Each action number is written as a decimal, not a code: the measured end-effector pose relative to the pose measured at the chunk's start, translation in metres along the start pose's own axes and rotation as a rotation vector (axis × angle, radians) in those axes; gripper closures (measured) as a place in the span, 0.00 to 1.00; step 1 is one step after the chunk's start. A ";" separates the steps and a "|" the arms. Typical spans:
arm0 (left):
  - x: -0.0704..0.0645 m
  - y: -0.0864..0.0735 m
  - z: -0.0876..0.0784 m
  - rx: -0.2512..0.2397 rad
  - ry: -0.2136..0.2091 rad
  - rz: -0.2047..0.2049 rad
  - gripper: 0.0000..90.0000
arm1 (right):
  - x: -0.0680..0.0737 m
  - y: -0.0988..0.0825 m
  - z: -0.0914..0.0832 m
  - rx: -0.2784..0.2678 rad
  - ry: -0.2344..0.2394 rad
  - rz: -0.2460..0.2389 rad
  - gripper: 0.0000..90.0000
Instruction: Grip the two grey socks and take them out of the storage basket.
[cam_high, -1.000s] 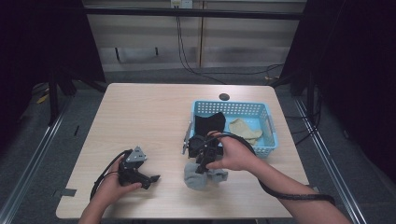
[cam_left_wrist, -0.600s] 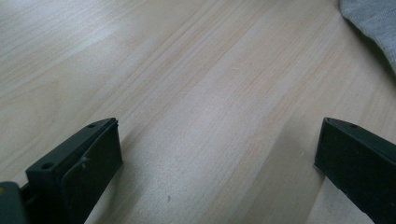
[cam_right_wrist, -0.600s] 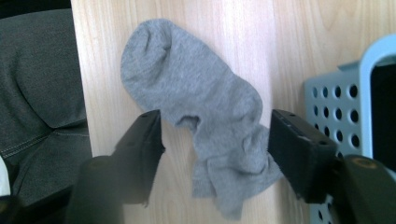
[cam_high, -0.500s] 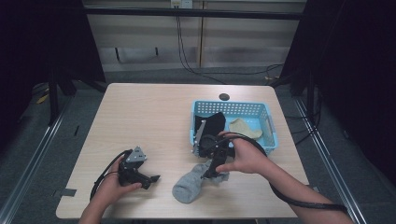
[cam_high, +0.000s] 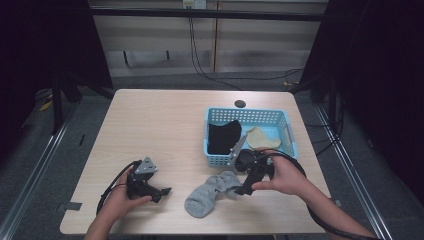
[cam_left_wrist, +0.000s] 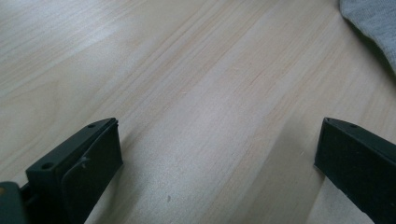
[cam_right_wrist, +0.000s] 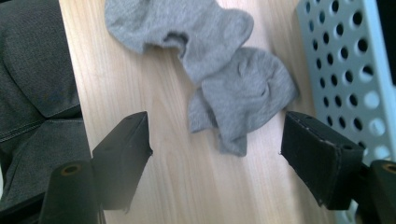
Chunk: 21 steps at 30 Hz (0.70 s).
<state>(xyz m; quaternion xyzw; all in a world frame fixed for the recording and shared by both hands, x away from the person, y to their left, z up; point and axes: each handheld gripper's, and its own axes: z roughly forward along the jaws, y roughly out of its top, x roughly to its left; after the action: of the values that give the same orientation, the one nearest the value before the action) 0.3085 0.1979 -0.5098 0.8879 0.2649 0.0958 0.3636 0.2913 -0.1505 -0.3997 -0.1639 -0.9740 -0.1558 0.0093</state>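
Note:
A grey sock (cam_high: 210, 192) lies crumpled on the wooden table (cam_high: 160, 125) near its front edge. My right gripper (cam_high: 245, 189) is just right of it, pointing down at it. Its jaws have just been opening and now stand wide. In the right gripper view the grey sock (cam_right_wrist: 219, 60) rests on the wood ahead of my right gripper (cam_right_wrist: 217, 135), and neither pad touches it. My left gripper (cam_high: 162, 192) lies low at the front left, open, with bare wood between its jaws. The left gripper view puts the grey sock (cam_left_wrist: 373, 23) at the top right, beyond my left gripper (cam_left_wrist: 219, 144).
A light blue perforated basket (cam_high: 250, 117) stands behind the right hand, holding a black sock (cam_high: 223, 136) and a tan sock (cam_high: 260, 137). Its wall (cam_right_wrist: 345, 70) runs close along the right jaw. A dark round disc (cam_high: 240, 104) sits on the table behind the basket.
The right gripper has let go of the grey sock, which now lies on the table, and the hand has moved right and toward the front edge. The left hand has stayed put.

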 end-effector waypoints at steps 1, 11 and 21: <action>0.000 0.000 0.000 -0.001 -0.001 0.000 0.00 | 0.000 -0.004 0.002 -0.007 0.003 0.009 0.26; 0.000 0.000 0.000 -0.001 0.000 0.000 0.00 | -0.002 -0.038 0.015 -0.062 0.024 0.067 0.26; 0.000 0.000 0.000 -0.001 0.000 0.000 0.00 | -0.006 -0.072 0.029 -0.165 0.014 0.113 0.25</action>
<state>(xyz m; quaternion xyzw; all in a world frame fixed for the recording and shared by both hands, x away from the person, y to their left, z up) 0.3085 0.1978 -0.5099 0.8877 0.2648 0.0959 0.3642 0.2750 -0.2085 -0.4497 -0.2175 -0.9471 -0.2359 0.0112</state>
